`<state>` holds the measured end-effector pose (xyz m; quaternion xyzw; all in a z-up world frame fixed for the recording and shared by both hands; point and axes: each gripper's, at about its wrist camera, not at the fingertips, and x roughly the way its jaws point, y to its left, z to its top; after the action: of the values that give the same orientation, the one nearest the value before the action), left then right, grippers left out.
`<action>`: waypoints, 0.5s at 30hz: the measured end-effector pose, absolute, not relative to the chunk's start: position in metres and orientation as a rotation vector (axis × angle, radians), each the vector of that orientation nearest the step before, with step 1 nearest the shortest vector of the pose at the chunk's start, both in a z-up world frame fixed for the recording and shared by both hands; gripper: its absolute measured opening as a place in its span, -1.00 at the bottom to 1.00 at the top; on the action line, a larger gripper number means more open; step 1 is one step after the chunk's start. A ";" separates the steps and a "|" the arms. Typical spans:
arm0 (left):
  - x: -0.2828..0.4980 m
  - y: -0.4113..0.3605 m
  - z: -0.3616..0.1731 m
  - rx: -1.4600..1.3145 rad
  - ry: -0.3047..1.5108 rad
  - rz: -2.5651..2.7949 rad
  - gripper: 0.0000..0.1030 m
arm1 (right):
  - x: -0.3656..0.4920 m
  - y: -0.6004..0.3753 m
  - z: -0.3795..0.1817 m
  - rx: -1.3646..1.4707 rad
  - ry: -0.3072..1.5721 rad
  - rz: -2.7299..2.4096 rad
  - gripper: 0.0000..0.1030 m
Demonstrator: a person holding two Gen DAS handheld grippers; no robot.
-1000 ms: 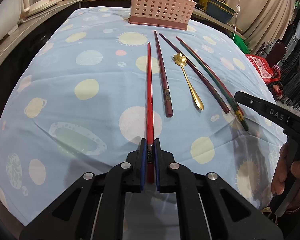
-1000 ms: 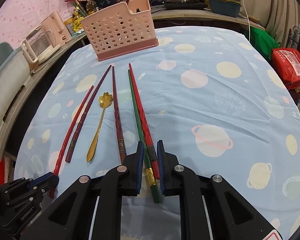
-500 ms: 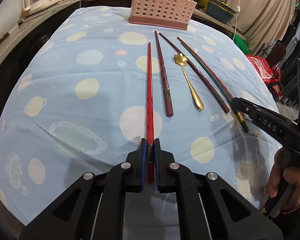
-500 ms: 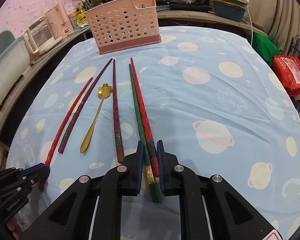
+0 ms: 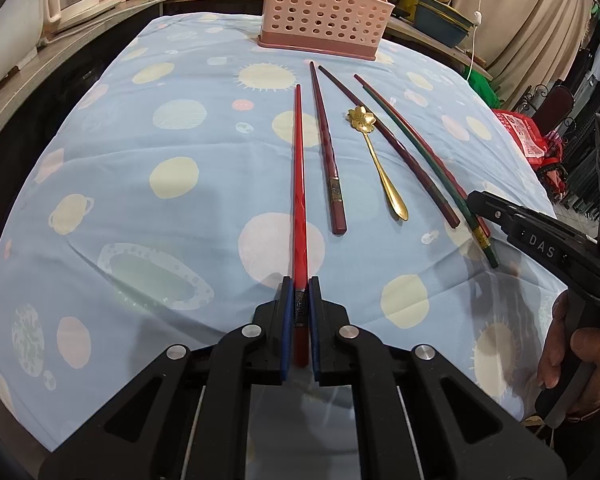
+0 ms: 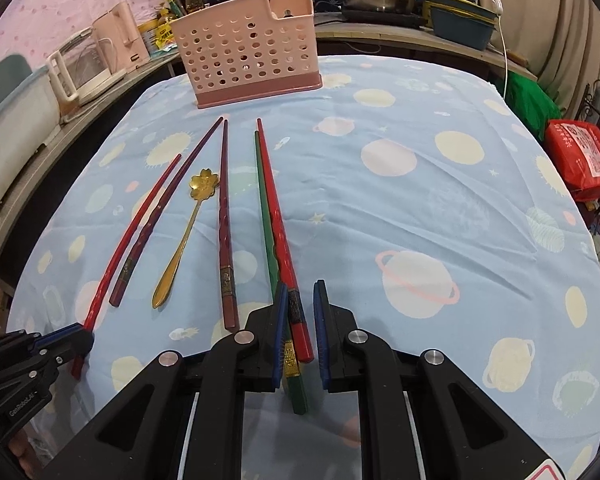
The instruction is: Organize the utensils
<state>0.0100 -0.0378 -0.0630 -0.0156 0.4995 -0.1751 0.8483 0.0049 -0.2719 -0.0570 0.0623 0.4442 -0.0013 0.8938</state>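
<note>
Left wrist: red chopstick [image 5: 299, 184] clamped in hand-held gripper [image 5: 299, 300].

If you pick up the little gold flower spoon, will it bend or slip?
Probably stiff: the gold spoon looks like metal, so it shouldn't flop. Likely slippery, since it's shiny and its handle is thin. It lies flat on the tablecloth, so it probably won't roll.
</note>
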 end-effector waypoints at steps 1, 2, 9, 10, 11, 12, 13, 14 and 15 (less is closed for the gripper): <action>0.010 -0.038 -0.063 -0.033 1.053 -0.369 -0.86 | 0.005 -0.273 -0.057 0.137 0.922 0.002 -0.76; 0.010 -0.038 -0.063 -0.033 1.053 -0.370 -0.86 | 0.005 -0.273 -0.057 0.138 0.923 0.006 -0.76; 0.011 -0.037 -0.063 -0.039 1.055 -0.371 -0.86 | 0.006 -0.285 -0.064 0.121 0.929 -0.020 -0.83; 0.011 -0.037 -0.063 -0.039 1.056 -0.370 -0.86 | 0.006 -0.286 -0.064 0.122 0.929 -0.027 -0.83; 0.011 -0.037 -0.063 -0.039 1.055 -0.370 -0.86 | 0.006 -0.287 -0.065 0.130 0.930 -0.024 -0.83; 0.011 -0.037 -0.063 -0.038 1.054 -0.371 -0.86 | 0.005 -0.288 -0.065 0.135 0.930 -0.023 -0.83; 0.011 -0.037 -0.063 -0.037 1.054 -0.372 -0.86 | 0.005 -0.288 -0.065 0.135 0.930 -0.024 -0.82; 0.011 -0.037 -0.063 -0.036 1.054 -0.372 -0.86 | 0.004 -0.288 -0.065 0.132 0.930 -0.026 -0.83; 0.012 -0.037 -0.063 -0.037 1.055 -0.373 -0.86 | 0.002 -0.287 -0.064 0.127 0.929 -0.028 -0.83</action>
<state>0.0117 -0.0369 -0.0628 -0.0176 0.5002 -0.1767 0.8475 0.0022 -0.2867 -0.0644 0.0614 0.4475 -0.0137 0.8921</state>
